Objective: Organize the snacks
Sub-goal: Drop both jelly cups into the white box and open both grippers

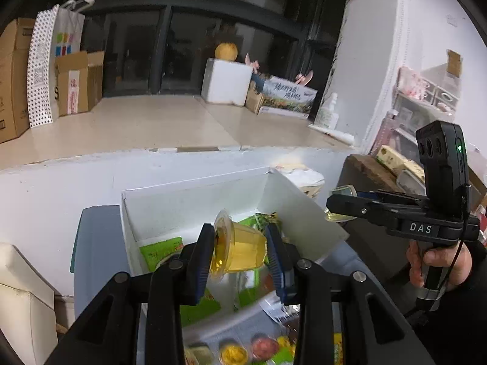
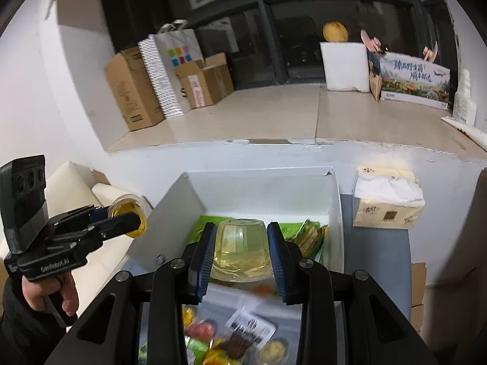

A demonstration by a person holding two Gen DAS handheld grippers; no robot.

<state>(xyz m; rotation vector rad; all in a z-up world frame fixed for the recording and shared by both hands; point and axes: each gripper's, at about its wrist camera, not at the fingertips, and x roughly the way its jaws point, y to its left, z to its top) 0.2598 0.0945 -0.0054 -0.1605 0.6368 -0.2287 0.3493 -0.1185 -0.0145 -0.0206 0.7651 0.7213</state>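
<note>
My left gripper point(image 1: 240, 254) is shut on a yellow jelly cup point(image 1: 239, 251), held on its side above the white box point(image 1: 194, 200). My right gripper point(image 2: 242, 251) is shut on a pale yellow jelly cup point(image 2: 242, 249), upside down, above the same white box point(image 2: 261, 188). Green snack packets point(image 1: 159, 251) lie in the box; they also show in the right wrist view point(image 2: 299, 232). Each gripper appears in the other's view: the right gripper point(image 1: 341, 206) at the right, the left gripper point(image 2: 127, 214) at the left. Loose jelly cups point(image 1: 234, 352) and packets point(image 2: 249, 328) lie on the grey table below.
A tissue pack point(image 2: 388, 200) stands right of the box. A cream sofa point(image 2: 79, 191) is at the left. Cardboard boxes point(image 2: 134, 91), a paper bag point(image 2: 173, 70) and a white foam box point(image 2: 347, 67) stand on the raised tiled ledge behind the low white wall.
</note>
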